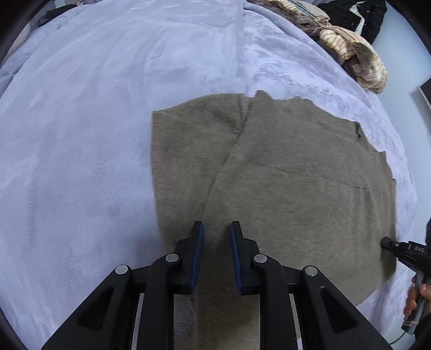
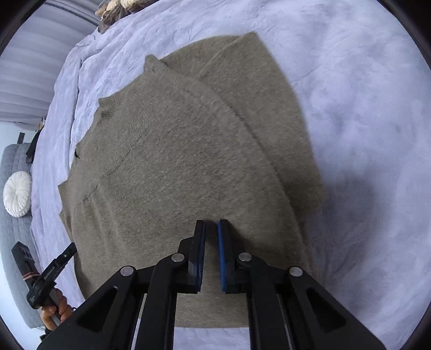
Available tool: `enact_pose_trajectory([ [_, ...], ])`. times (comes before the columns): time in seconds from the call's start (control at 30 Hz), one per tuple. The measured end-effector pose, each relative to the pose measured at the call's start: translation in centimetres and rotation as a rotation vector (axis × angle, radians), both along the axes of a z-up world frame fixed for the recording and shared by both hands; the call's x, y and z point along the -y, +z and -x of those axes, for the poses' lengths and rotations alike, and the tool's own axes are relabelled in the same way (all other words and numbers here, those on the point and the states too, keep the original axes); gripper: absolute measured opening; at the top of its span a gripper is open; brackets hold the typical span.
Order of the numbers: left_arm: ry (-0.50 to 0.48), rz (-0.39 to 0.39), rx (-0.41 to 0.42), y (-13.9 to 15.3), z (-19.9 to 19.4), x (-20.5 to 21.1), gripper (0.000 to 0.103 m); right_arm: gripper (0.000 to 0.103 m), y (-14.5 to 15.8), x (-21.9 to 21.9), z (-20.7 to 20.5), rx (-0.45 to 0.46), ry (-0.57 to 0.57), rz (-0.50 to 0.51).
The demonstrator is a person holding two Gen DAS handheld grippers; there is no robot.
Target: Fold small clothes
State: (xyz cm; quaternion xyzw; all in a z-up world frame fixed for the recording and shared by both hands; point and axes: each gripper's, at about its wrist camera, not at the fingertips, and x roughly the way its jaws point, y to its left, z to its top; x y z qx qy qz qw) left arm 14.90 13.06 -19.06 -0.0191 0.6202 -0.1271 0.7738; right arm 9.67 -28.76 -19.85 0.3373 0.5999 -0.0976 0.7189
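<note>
A grey-brown knit sweater [image 1: 282, 175] lies flat on a pale blue blanket [image 1: 94, 134], with a sleeve folded in over its body. My left gripper [image 1: 216, 224] hovers open over the sweater's near part, holding nothing. In the right wrist view the same sweater [image 2: 188, 161] fills the middle, and my right gripper [image 2: 211, 223] is above it with the jaws narrowly apart and nothing between them. The other hand-held gripper shows at the right edge of the left wrist view [image 1: 404, 253] and at the lower left of the right wrist view [image 2: 51, 269].
A heap of striped beige and brown clothes [image 1: 350, 51] and a black garment [image 1: 358, 16] lie at the far right of the bed. A grey quilted seat [image 2: 16, 228] with a white round cushion [image 2: 17, 193] stands beside the bed.
</note>
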Motion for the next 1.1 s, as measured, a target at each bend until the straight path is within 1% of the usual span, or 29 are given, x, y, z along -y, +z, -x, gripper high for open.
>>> enact_pose_trajectory([
  [0.03,0.012,-0.006,-0.012,-0.1,0.1,-0.3,0.022,0.012,0.3,0.1,0.2,-0.007,-0.002,0.011],
  [0.1,0.043,0.030,-0.030,0.0,0.3,-1.0,0.022,0.014,1.0,0.3,0.8,-0.012,-0.014,0.016],
  [0.17,0.053,0.044,-0.041,0.3,0.7,-1.5,0.022,0.020,1.7,0.5,1.7,-0.012,-0.028,0.012],
  [0.23,0.049,0.037,-0.040,0.5,1.2,-1.6,0.022,0.036,2.2,0.4,2.7,-0.007,-0.041,-0.001],
  [0.3,0.041,0.030,-0.043,0.7,1.7,-1.6,0.022,0.044,2.5,0.0,3.6,-0.010,-0.049,-0.010],
  [0.43,0.035,0.026,-0.048,1.1,2.4,-1.4,0.022,0.046,2.7,-1.4,5.4,-0.019,-0.060,-0.050],
  [0.57,0.046,0.030,-0.056,1.6,2.8,-1.4,0.022,0.047,2.6,-3.4,6.4,-0.036,-0.059,-0.093],
  [0.87,0.038,0.020,-0.087,2.1,4.5,-2.2,0.022,0.048,2.7,-7.6,6.7,-0.047,-0.025,-0.142],
  [1.1,0.019,-0.008,-0.101,2.4,5.5,-3.1,0.022,0.048,2.9,-10.3,6.2,-0.047,0.003,-0.166],
])
